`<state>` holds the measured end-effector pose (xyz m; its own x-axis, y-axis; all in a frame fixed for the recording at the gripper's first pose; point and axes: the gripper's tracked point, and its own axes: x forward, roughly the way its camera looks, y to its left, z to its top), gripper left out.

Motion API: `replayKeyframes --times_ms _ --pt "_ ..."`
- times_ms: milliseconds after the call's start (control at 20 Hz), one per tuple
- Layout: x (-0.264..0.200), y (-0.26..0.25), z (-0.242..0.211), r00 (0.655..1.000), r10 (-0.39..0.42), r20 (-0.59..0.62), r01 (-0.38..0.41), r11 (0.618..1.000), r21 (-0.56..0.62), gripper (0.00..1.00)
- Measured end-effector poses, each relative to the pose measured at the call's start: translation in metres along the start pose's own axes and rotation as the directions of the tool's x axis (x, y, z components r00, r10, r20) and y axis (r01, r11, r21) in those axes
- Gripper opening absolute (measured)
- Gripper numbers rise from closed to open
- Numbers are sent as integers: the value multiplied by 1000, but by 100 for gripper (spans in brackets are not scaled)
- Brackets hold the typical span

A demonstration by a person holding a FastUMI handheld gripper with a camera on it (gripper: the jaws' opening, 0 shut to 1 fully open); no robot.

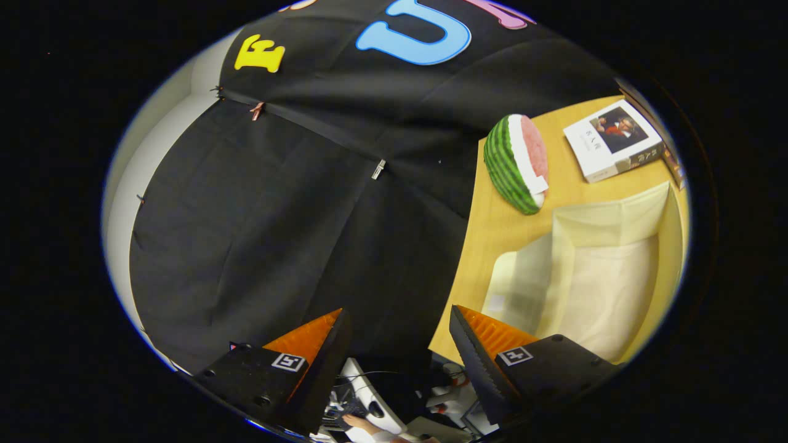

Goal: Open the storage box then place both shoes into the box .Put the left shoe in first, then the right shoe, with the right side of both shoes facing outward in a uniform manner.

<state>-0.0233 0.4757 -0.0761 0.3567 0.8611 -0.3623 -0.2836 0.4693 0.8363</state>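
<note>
The cream storage box (591, 271) lies on the wooden table (492, 227) ahead and to the right of my fingers, its lid open and its pale inside showing with nothing in it. My gripper (400, 335) is open, with nothing between its fingers. It is tilted and points mostly at the black cloth wall beside the table's edge. The right finger (486, 351) overlaps the near corner of the table and the box's flap. Between the fingers, low down, I see something white and a person's hand (360, 424); what the white things are I cannot tell.
A watermelon-slice cushion (517, 163) stands on the table beyond the box. A white book (612, 141) lies farther back, next to a dark edge at the table's far side. The black cloth wall (295, 215) hangs close along the table's left edge.
</note>
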Motion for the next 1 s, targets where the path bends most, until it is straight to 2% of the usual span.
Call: replayKeyframes --times_ms 100,200,400,500,700,750,900,950,1000 --pt "-31 -24 -1 999 -42 18 43 994 -103 97" --pt "-68 -55 -1 992 -121 43 128 971 -204 97" --pt "-145 -113 10 961 -255 108 277 898 -342 97" --pt "-176 -148 12 929 -343 138 369 853 -368 98" --pt "-238 -226 17 814 -541 211 577 711 -402 98" --pt "-254 -242 21 781 -577 238 618 663 -423 99" --pt "-304 -296 39 632 -693 347 760 465 -454 98" --pt "-310 -313 37 605 -716 347 777 438 -452 98" --pt "-314 -329 31 592 -738 324 784 436 -441 98"
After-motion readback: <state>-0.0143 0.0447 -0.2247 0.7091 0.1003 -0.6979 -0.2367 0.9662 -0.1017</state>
